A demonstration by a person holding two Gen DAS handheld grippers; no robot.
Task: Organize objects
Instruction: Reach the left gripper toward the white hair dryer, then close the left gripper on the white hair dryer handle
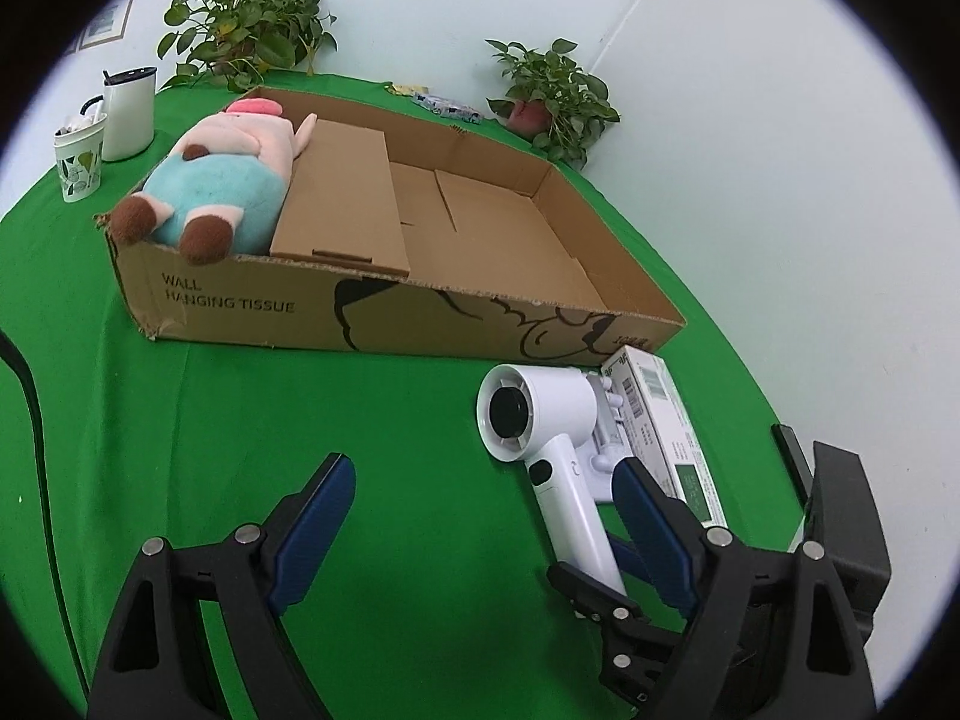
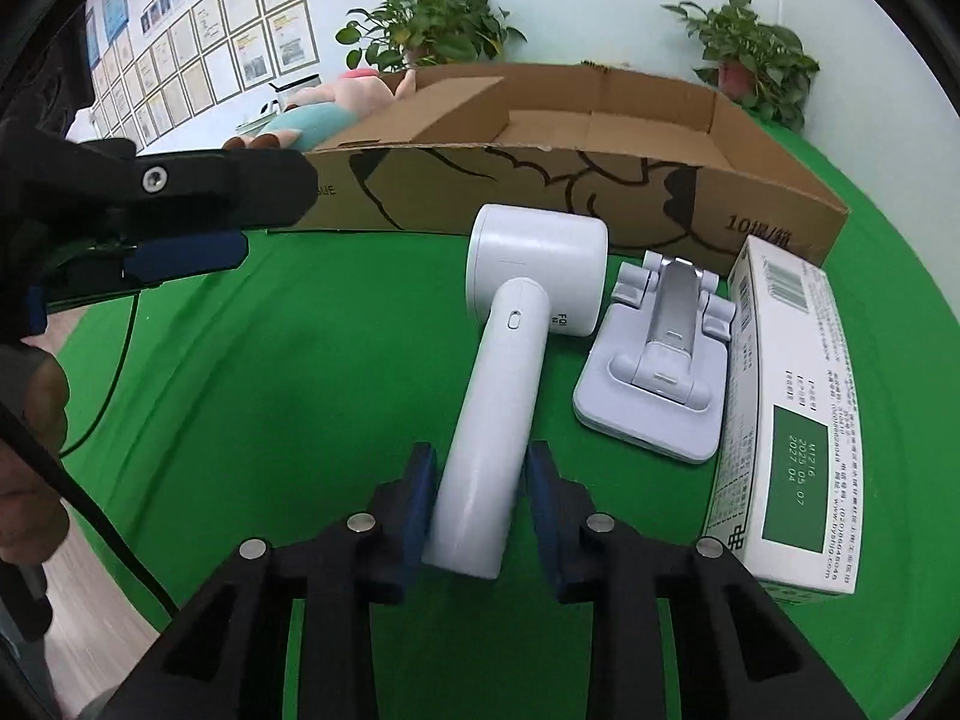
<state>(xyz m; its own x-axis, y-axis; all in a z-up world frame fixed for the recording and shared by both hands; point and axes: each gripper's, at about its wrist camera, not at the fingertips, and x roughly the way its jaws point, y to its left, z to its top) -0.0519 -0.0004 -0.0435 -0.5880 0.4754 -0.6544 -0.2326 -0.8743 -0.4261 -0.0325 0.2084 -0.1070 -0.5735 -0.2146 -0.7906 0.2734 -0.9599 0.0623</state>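
On the far left of the green table point(image 1: 252, 420) stand a patterned cup point(image 1: 78, 165) and a tall white canister point(image 1: 127, 114), set back from the work and, by the look of it, no part of the sorting. Next comes the shallow cardboard tray point(image 1: 336, 315), lying across the far middle of the table with its long printed wall facing the near side; a plush toy point(image 1: 216, 180) already lies in its left end, propped on the wall, beside a loose cardboard insert point(image 1: 348, 198), while the right part of the tray floor is bare, which suggests room is being kept there for the remaining items. The left gripper point(image 1: 480, 501) hangs near, over bare cloth with its jaws wide apart and nothing between them; it seems to be waiting its turn, not working. Right of it, just in front of the tray's near wall, lies the white handheld fan point(image 2: 510, 354) with its round head toward the tray and its handle pointing to the near edge, a position that offers the handle for a grasp. The right gripper point(image 2: 480, 510) has its blue pads narrowed around that handle, the left pad against it and the right pad at its side, so the grip looks taken or very nearly so. Further right a white folding stand point(image 2: 654, 378) rests beside the fan head, and a white and green carton point(image 2: 786, 420) lies at the far right, both apparently still to be put away.
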